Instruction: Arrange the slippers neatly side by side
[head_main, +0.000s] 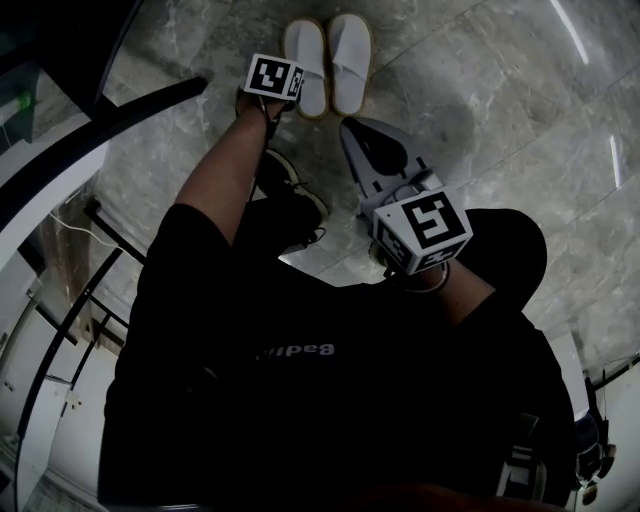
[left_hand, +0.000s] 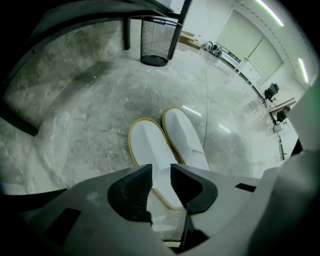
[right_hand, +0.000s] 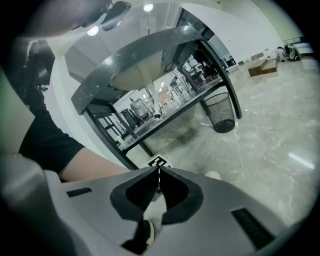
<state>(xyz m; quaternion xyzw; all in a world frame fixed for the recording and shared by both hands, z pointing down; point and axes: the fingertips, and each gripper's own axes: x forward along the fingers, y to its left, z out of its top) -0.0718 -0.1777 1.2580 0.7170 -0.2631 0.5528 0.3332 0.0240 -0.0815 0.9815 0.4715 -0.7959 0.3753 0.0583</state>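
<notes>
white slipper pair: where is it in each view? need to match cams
Head view: slipper pair top centre, right of a marker cube.
Left gripper view: centre, just beyond the open left gripper.
Right gripper view: not clearly in it; a white speck past the jaws may be a toe.
Shared landmark: black mesh bin, in both gripper views.

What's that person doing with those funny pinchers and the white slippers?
A person is standing over a marble floor with a gripper in each hand. The left slipper and the right slipper already lie neatly side by side. The left gripper is down at the left slipper's heel with its jaws apart, not pinching it. The right gripper is shut, empty, and held away from the slippers. The tidying looks about done.
</notes>
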